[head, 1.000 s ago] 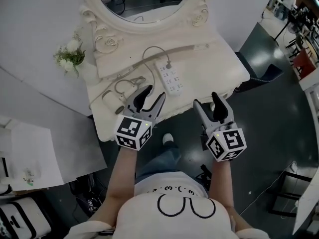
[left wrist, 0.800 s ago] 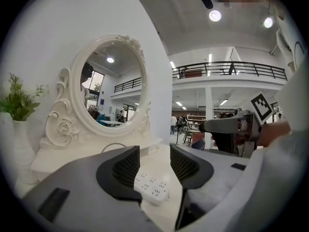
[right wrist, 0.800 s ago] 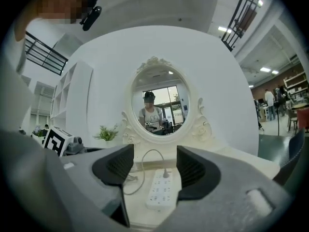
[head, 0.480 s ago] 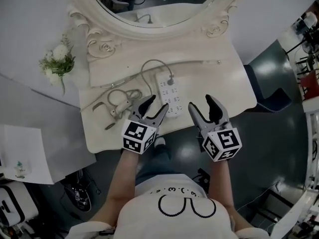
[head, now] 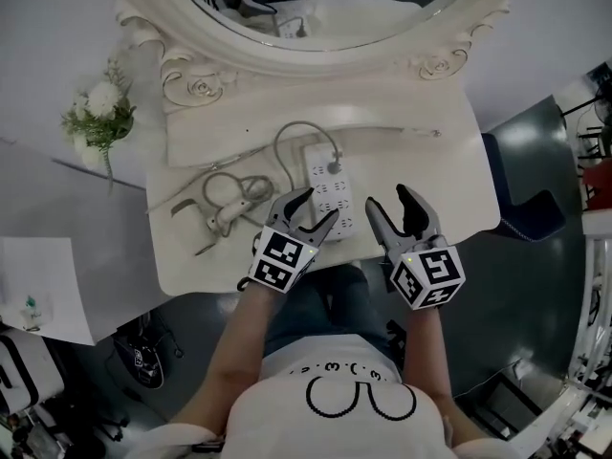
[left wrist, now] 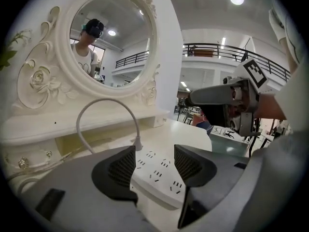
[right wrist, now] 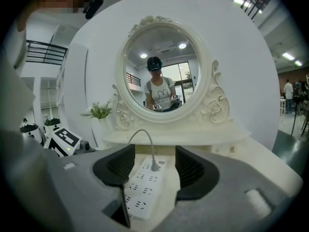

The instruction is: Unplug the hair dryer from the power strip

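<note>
A white power strip [head: 328, 195] lies on the cream dressing table [head: 430, 175], with one grey plug [head: 334, 167] in its far end. The plug's cord [head: 298, 128] arches left to the white hair dryer [head: 228, 217]. My left gripper [head: 318, 206] hovers at the strip's near left corner. Its jaws have just been opening, and the strip [left wrist: 157, 175] shows between the pads untouched. The plug [left wrist: 138, 143] stands beyond them. My right gripper [head: 388, 199] is just right of the strip. Its jaws have just been closing a little but stand wide, with strip [right wrist: 146, 186] and plug [right wrist: 154, 167] ahead.
An oval mirror [head: 316, 17] in an ornate frame stands at the table's back above a raised shelf [head: 287, 118]. White flowers [head: 96, 113] sit at the left. The table's front edge [head: 229, 280] is under my wrists. Dark floor lies to the right.
Both grippers have moved forward and down over the table to the near end of the power strip. The left jaws look wider than before.
</note>
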Demonstrator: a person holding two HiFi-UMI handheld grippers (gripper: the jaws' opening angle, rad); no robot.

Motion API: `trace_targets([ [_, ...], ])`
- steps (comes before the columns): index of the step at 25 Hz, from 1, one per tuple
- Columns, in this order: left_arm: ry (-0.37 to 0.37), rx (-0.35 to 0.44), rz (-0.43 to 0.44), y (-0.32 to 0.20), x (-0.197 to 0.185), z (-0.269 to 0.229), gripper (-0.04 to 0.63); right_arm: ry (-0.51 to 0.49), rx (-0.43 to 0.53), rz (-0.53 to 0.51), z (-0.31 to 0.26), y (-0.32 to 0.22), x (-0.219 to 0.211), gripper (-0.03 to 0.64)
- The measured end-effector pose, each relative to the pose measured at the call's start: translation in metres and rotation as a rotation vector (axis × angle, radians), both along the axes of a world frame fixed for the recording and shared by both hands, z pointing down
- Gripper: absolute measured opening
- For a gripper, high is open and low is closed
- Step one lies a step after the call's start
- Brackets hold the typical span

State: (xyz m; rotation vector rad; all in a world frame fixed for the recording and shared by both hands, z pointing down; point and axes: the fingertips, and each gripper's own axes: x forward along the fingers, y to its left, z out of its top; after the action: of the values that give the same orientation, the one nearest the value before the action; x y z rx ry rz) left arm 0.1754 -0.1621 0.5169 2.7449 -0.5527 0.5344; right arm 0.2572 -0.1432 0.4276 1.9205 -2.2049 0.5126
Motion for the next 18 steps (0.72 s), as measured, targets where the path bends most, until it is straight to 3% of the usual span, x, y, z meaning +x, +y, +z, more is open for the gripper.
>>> trace_targets([
  [7,-0.102,-0.013,0.005,0.003,0.023,0.036,0.253,0.004,-0.041,-0.104,0.014,-0.029,0.007,0.255],
  [15,-0.153,-0.015,-0.057,-0.004,0.035,0.056,0.253,0.022,-0.068,-0.248,0.028,-0.058,0.005,0.253],
  [18,-0.187,0.027,-0.058,-0.004,0.037,0.06,0.253,0.034,-0.08,-0.316,0.038,-0.069,0.002,0.253],
])
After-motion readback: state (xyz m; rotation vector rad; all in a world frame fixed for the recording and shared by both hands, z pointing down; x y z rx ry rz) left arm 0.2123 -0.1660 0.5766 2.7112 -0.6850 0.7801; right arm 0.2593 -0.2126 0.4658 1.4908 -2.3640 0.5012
